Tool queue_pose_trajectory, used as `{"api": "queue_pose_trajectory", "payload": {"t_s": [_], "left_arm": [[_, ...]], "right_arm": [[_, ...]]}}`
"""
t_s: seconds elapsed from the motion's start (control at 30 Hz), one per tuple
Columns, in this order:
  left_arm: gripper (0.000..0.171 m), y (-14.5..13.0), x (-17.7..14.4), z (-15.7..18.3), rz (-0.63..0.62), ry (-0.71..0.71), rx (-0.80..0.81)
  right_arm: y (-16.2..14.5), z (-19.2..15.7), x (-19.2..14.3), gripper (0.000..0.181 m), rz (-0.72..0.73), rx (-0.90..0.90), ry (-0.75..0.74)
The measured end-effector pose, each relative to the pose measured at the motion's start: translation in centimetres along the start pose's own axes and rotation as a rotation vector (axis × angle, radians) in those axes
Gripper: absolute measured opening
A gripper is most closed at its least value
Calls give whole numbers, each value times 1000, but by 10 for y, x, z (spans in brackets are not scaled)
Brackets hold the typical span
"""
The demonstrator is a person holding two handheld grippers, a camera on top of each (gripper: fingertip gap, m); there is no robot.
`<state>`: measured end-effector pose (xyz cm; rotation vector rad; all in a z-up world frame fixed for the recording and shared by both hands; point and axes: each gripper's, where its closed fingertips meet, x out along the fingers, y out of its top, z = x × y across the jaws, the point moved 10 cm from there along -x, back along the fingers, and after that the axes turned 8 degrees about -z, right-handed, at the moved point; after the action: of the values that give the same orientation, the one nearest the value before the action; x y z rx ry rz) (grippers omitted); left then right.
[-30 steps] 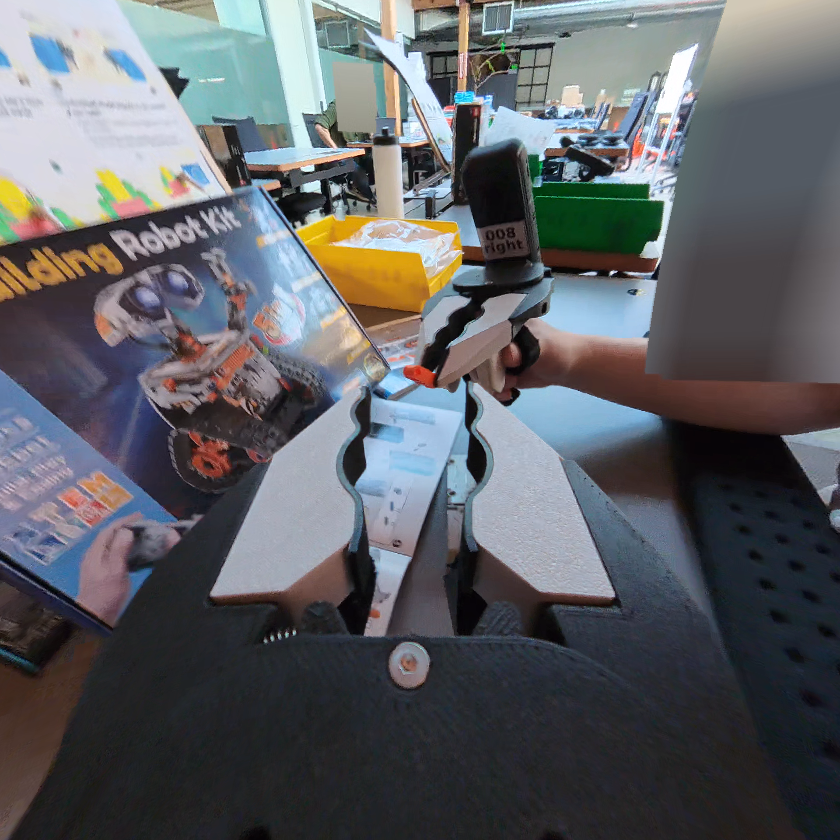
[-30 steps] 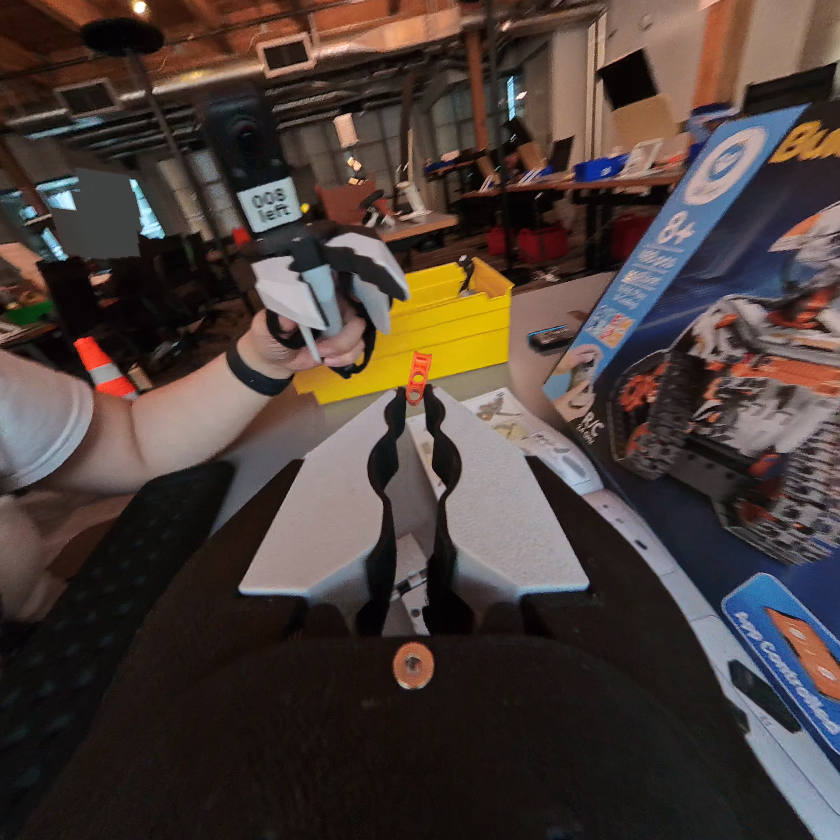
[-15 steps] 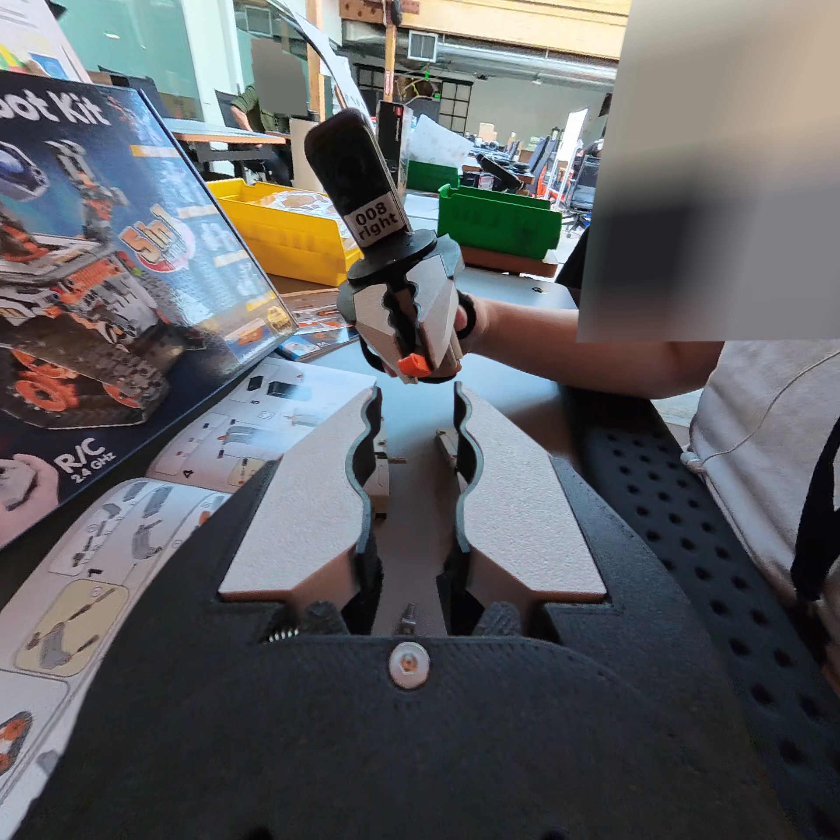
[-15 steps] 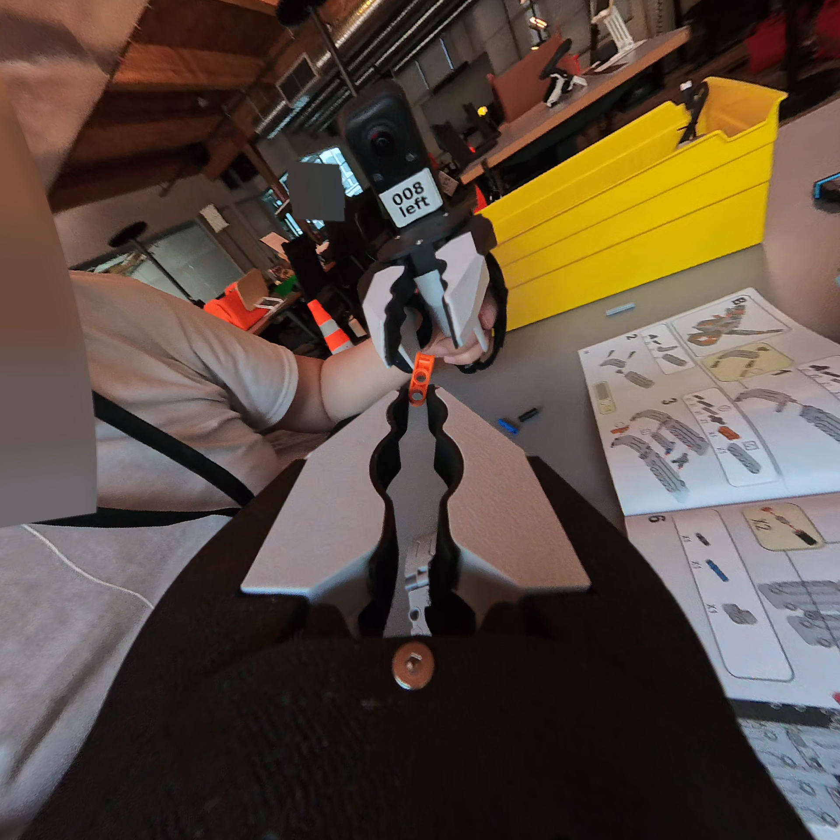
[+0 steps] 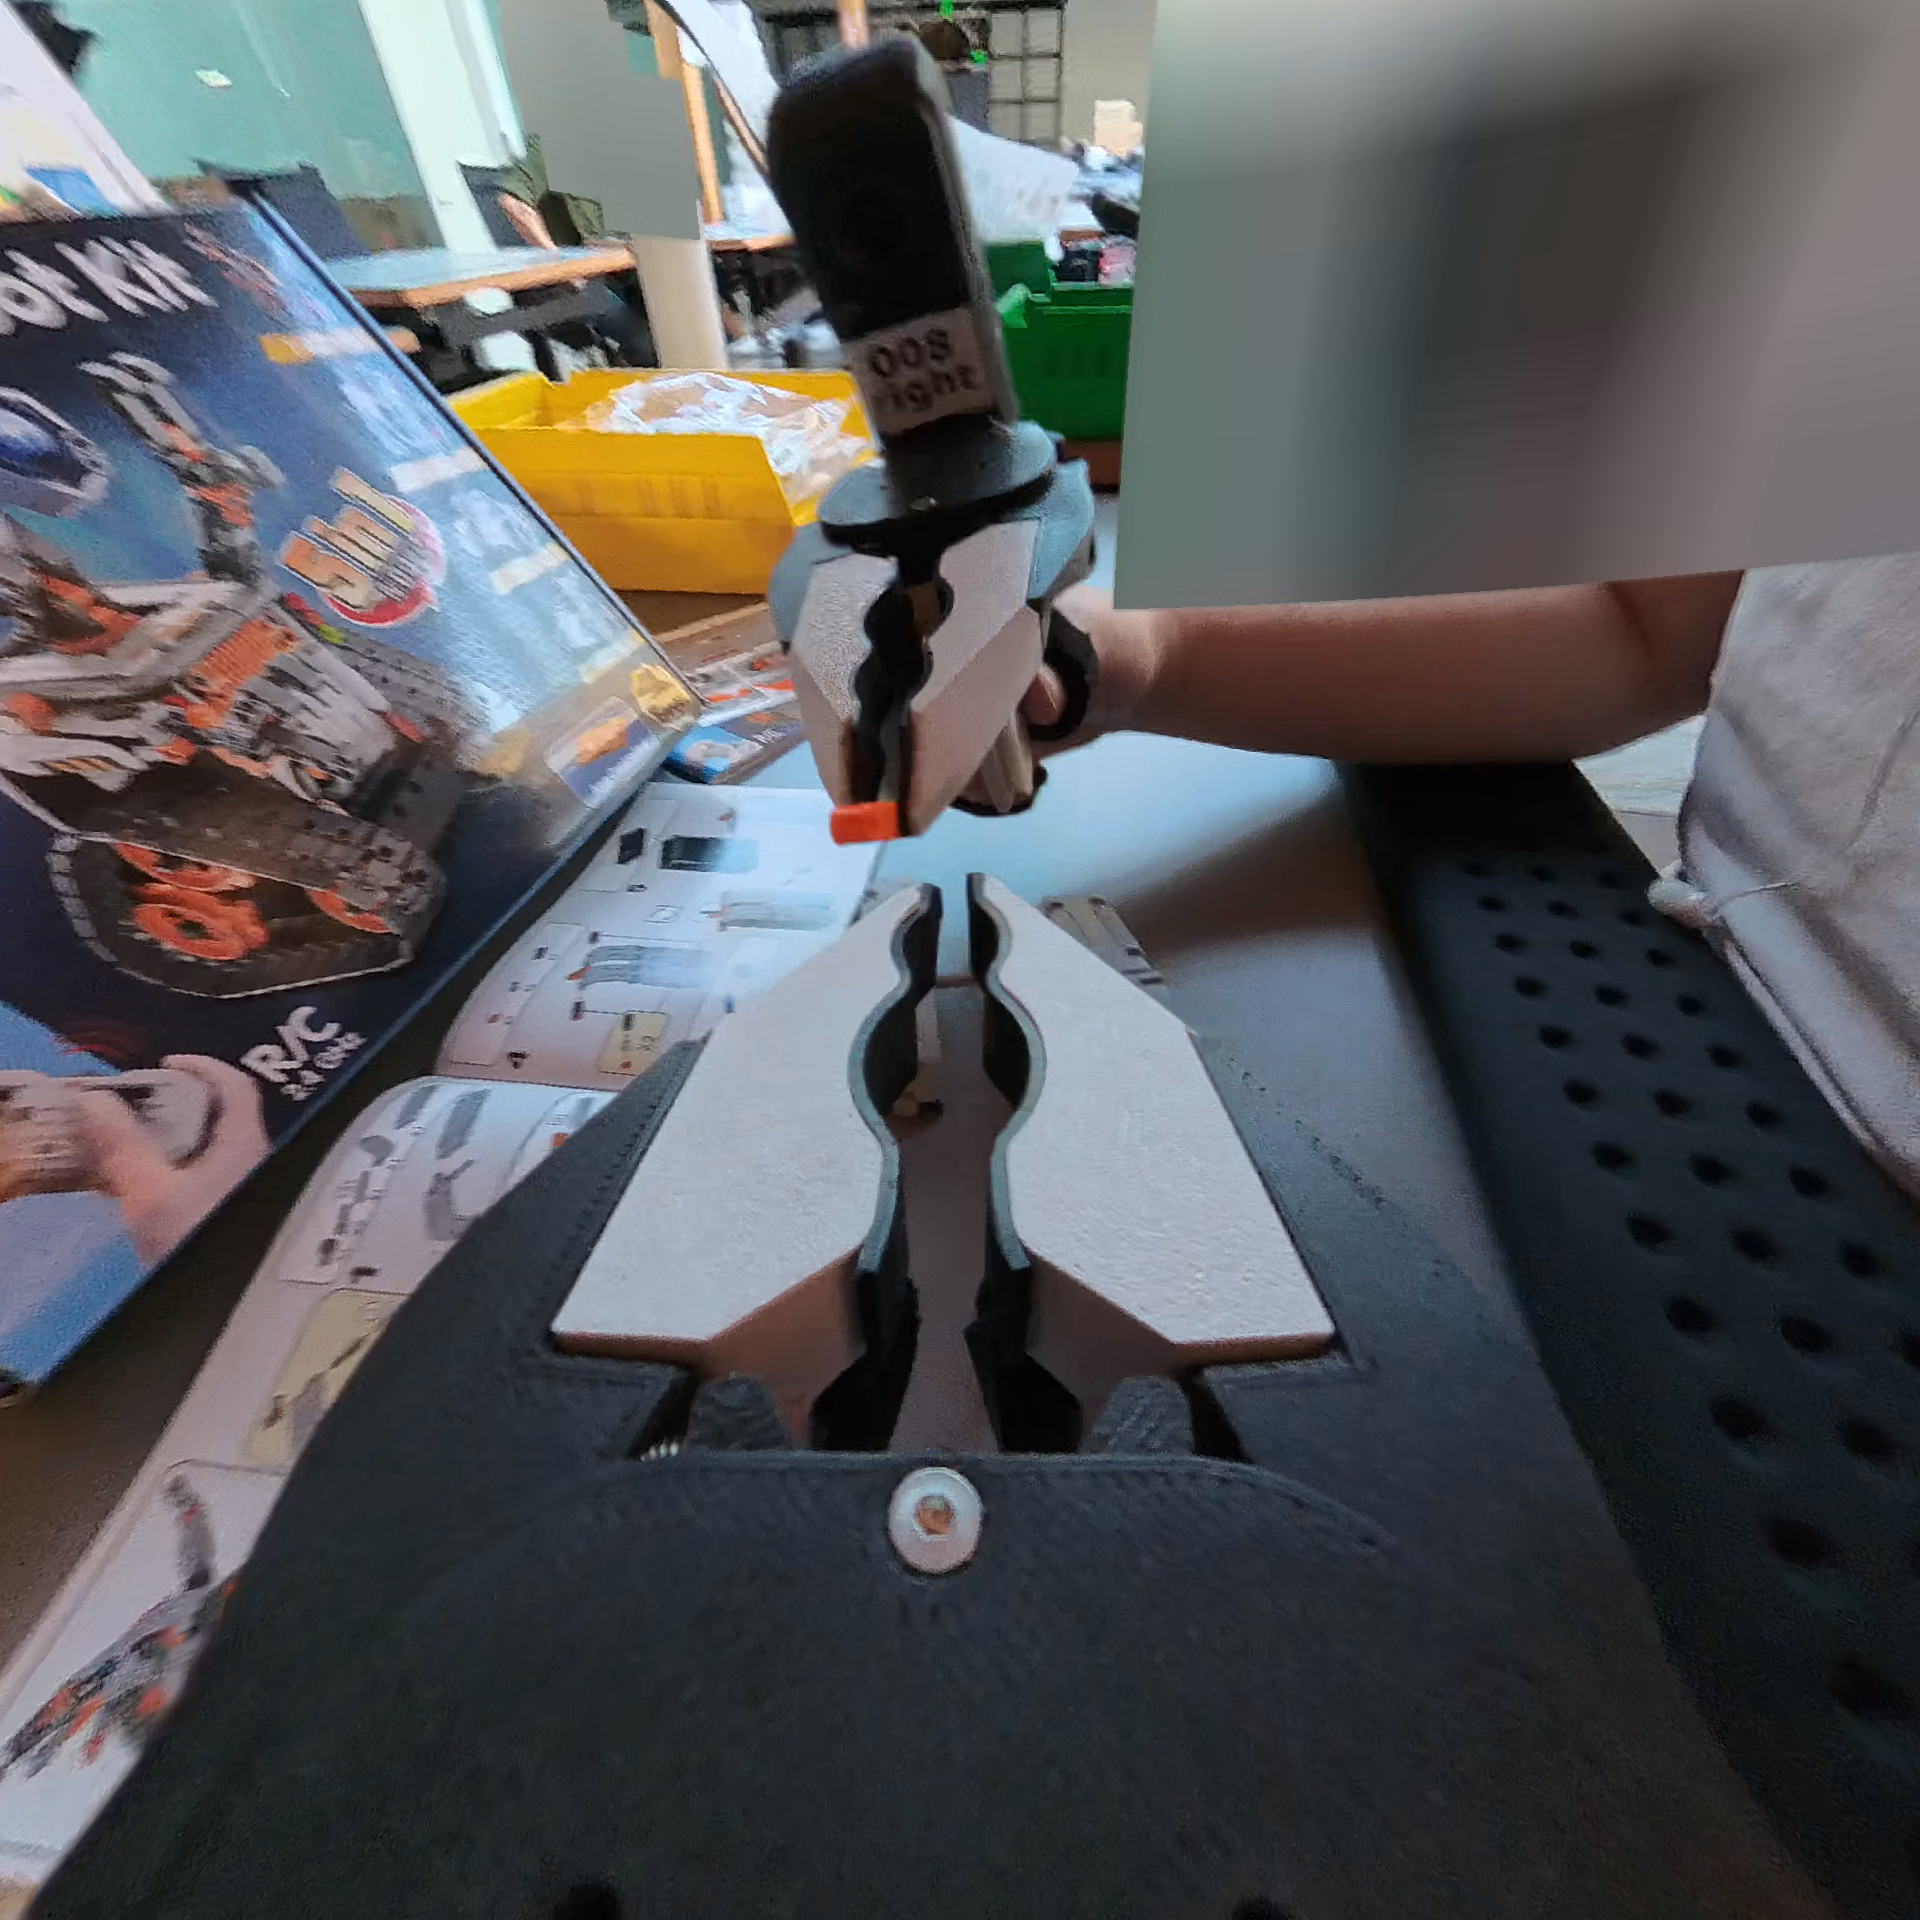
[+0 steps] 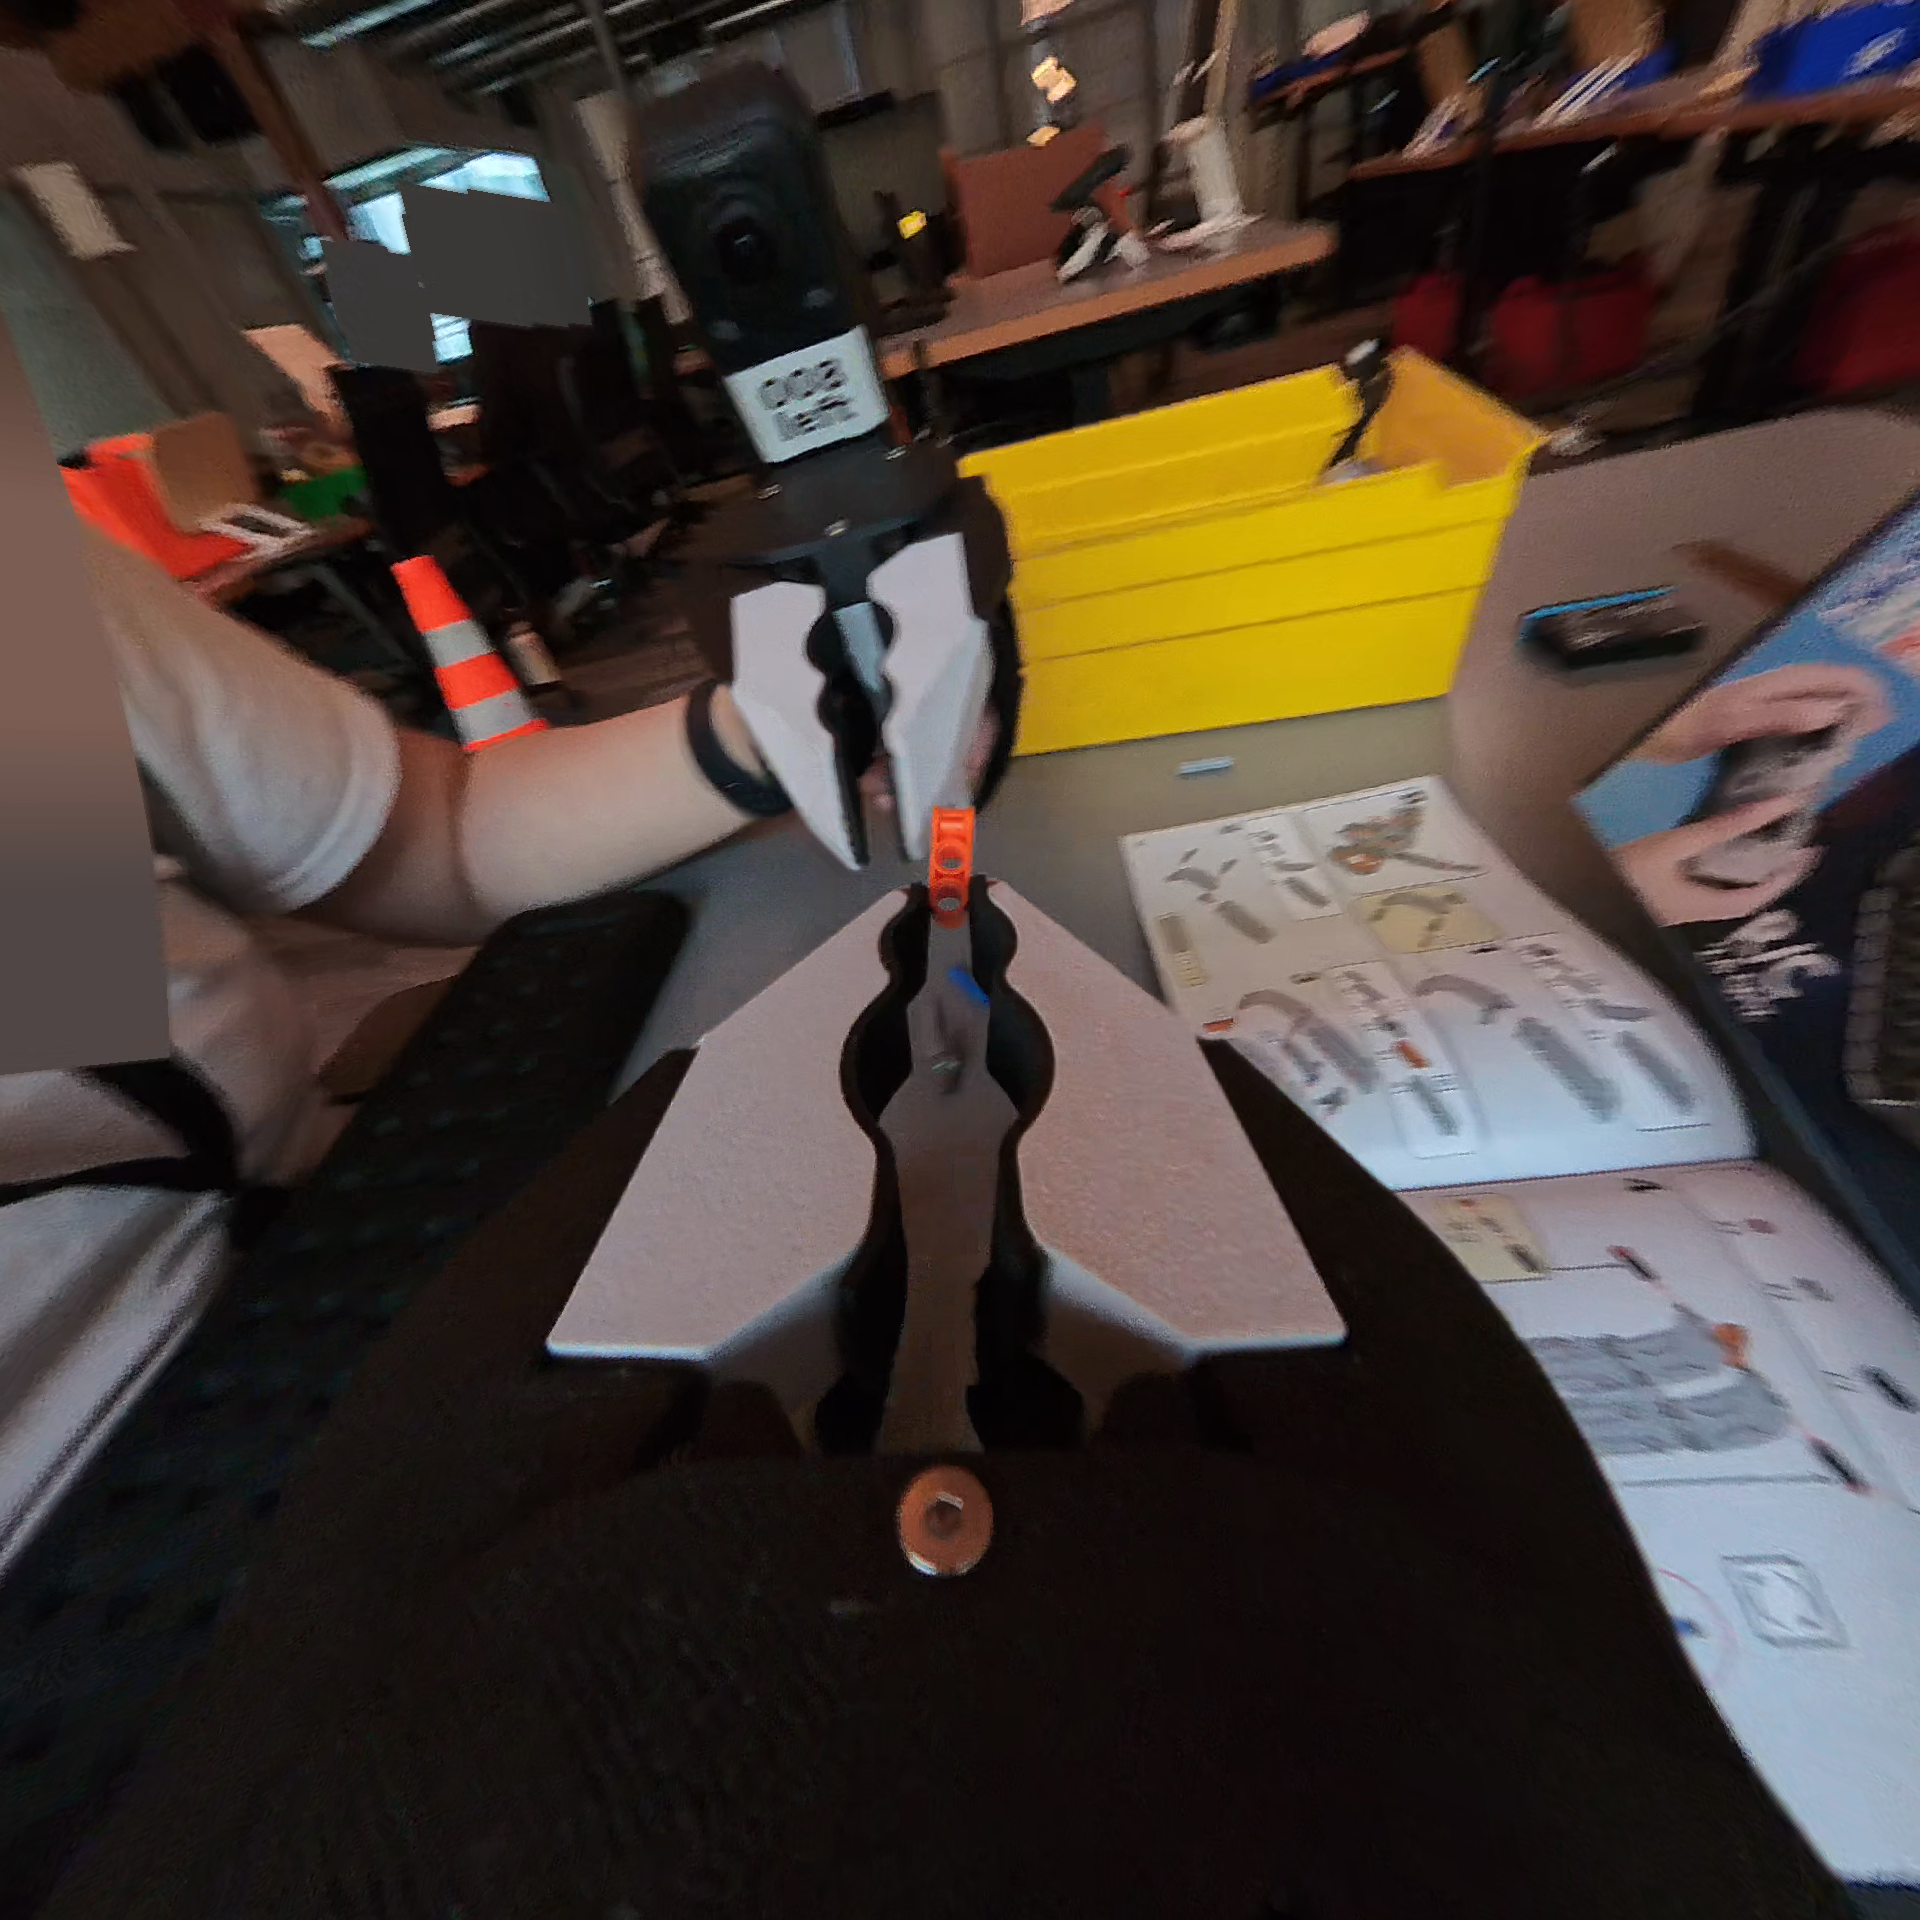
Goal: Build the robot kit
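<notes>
Plainly, the left tongs (image 5: pixel 954 902) have their tips drawn almost together with only a thin slit between them, and they hold nothing. They hang over the dark table (image 5: pixel 1278 862), pointing at the small orange piece (image 6: pixel 950 864) from just beside it. A left hand (image 6: pixel 894 769) with a dark wristband grips them, forearm level. The right tongs (image 6: pixel 950 902) are clamped on that orange piece, which sticks up from their tips; the right hand (image 5: pixel 1049 707) holds them tilted down. An open instruction booklet (image 6: pixel 1455 1049) lies right of the piece, the yellow bin (image 6: pixel 1247 582) behind it.
</notes>
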<state>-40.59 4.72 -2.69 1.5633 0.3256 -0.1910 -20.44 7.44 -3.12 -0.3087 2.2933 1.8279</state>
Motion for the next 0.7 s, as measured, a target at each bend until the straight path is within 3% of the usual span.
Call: {"api": "queue_pose_trajectory", "payload": {"t_s": [0.17, 0.3, 0.47, 0.6, 0.7], "left_arm": [[11, 12, -20, -7, 136, 205, -21], [17, 14, -34, -14, 285, 254, -112], [24, 7, -41, -26, 397, 197, -264], [34, 2, -32, -31, 393, 128, -353], [36, 0, -20, -29, 385, 69, -395]], "right_arm": [[12, 3, -20, 7, 232, -35, -279], [12, 2, -23, 7, 318, -13, -406], [12, -3, -11, 7, 297, -23, -430], [13, -11, 0, 6, 272, -57, -440], [14, -19, 10, 6, 188, -174, -538]]}}
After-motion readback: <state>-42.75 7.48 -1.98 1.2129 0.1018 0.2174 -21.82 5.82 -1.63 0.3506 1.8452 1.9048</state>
